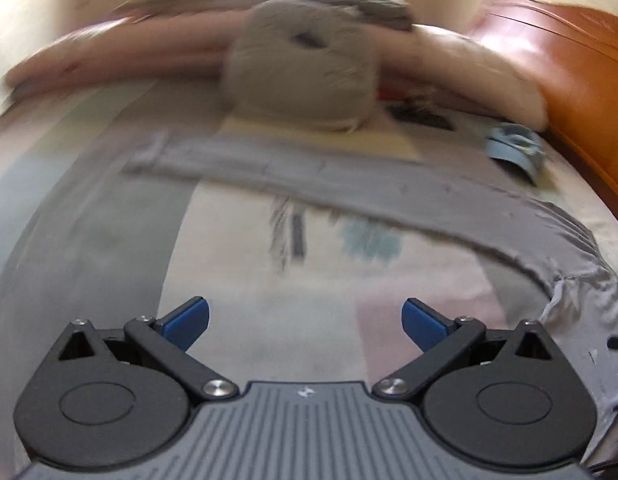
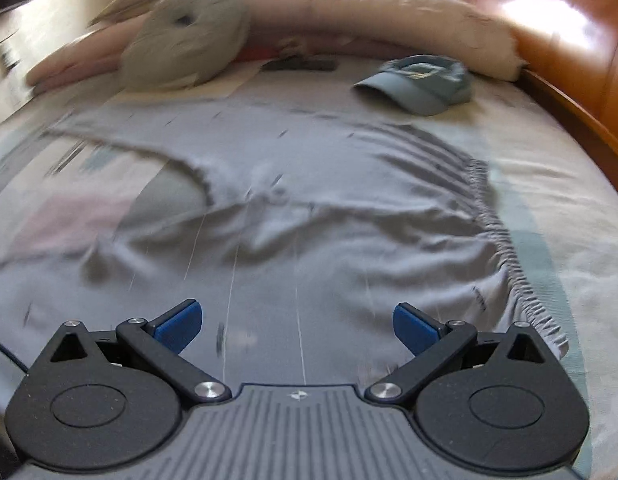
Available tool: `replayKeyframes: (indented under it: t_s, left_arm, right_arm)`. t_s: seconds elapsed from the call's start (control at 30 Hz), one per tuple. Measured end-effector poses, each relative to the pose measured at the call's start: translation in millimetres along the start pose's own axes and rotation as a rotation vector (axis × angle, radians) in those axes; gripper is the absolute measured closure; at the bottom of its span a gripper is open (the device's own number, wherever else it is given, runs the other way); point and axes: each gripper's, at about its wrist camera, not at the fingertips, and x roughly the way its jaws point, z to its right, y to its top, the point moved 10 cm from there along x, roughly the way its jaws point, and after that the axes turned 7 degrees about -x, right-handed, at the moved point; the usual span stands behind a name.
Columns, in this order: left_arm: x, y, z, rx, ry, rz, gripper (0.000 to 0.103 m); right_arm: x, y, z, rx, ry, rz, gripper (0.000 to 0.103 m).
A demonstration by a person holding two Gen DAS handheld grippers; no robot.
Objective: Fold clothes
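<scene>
Garment: grey elastic-waisted cotton trousers (image 2: 309, 216) lay rumpled mid-frame on the bed (image 2: 549, 200).
Left tongs (image 1: 305, 322): spread, empty.
Right tongs (image 2: 297, 322): spread, empty.
Advice: smooth wrinkles, pinch waistband corners.

Trousers (image 2: 293, 216) lie on the bed (image 2: 549, 200), cap (image 2: 421, 80) behind them.

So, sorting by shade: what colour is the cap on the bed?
Light blue cap, clearest in the right wrist view.
</scene>
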Motion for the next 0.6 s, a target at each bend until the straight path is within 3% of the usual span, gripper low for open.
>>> replayKeyframes:
  t_s: [0.1, 0.27, 0.33, 0.53, 0.6]
  left_arm:
    - [33.3, 38.2, -5.1, 0.099, -0.024, 0.016, 0.001]
    - [98.0, 87.6, -10.3, 0.185, -0.068, 0.046, 0.001]
    - [125.4, 101.3, -12.9, 0.199, -0.086, 0.051, 0.001]
    - [186.2, 110.1, -30.8, 0.096, -0.194, 0.009, 0.001]
    - [199.8, 104.4, -46.9, 0.042, -0.182, -0.033, 0.001]
  right_arm:
    - [5.6, 7.2, -4.6, 0.072, -0.072, -0.015, 0.0]
    - [40.7, -18.5, -21.0, 0.119, -0.131, -0.162, 0.0]
    - [41.4, -17.5, -17.8, 0.17, -0.162, -0.117, 0.0]
    - [45.1, -15.1, -15.9, 0.208, -0.195, -0.193, 0.0]
    - [46.1, -14.5, -15.5, 0.218, -0.199, -0.219, 0.0]
